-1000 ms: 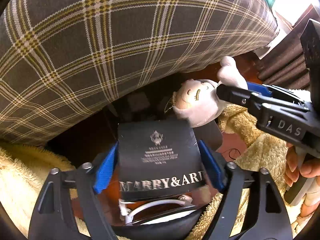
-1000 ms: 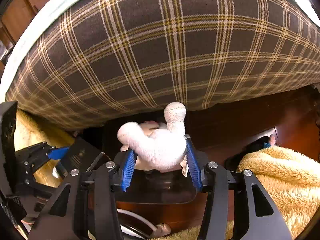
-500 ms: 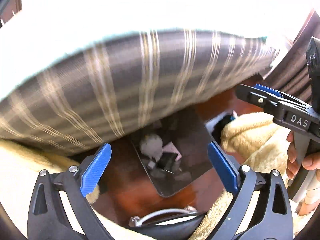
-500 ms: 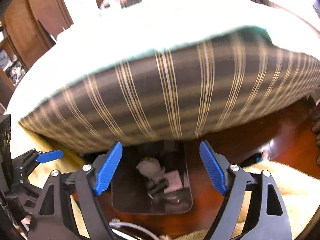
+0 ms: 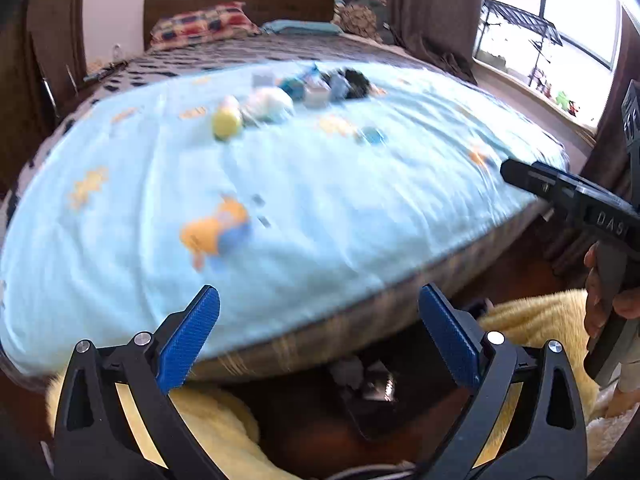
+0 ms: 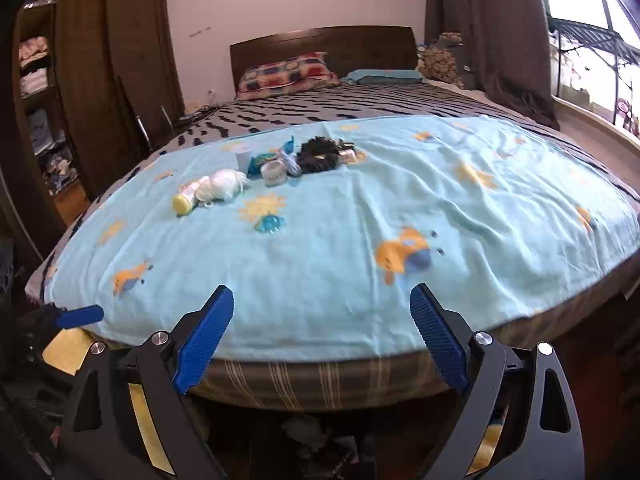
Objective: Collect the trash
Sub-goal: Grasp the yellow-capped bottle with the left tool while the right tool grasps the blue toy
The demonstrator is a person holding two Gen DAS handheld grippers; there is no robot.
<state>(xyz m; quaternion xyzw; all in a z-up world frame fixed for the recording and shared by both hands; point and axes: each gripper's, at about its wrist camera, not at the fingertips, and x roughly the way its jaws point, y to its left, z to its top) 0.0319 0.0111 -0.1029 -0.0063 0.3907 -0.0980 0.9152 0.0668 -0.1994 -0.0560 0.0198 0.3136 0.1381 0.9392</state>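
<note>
Both hand-held grippers, left point(image 5: 318, 338) and right point(image 6: 322, 334), have just been opening, now wide and empty; soft, light white crumpled tissue wad point(image 6: 222, 186) sits mid-bed on pale-blue printed sheet point(image 6: 360, 272), pinch its bulk.

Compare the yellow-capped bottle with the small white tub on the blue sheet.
The yellow-capped bottle lies on its side; the small white tub stands upright. The bottle sits nearer the foot of the bed, beside a white wad; the tub sits further up, among wrappers. Both rest on the light blue sheet.
</note>
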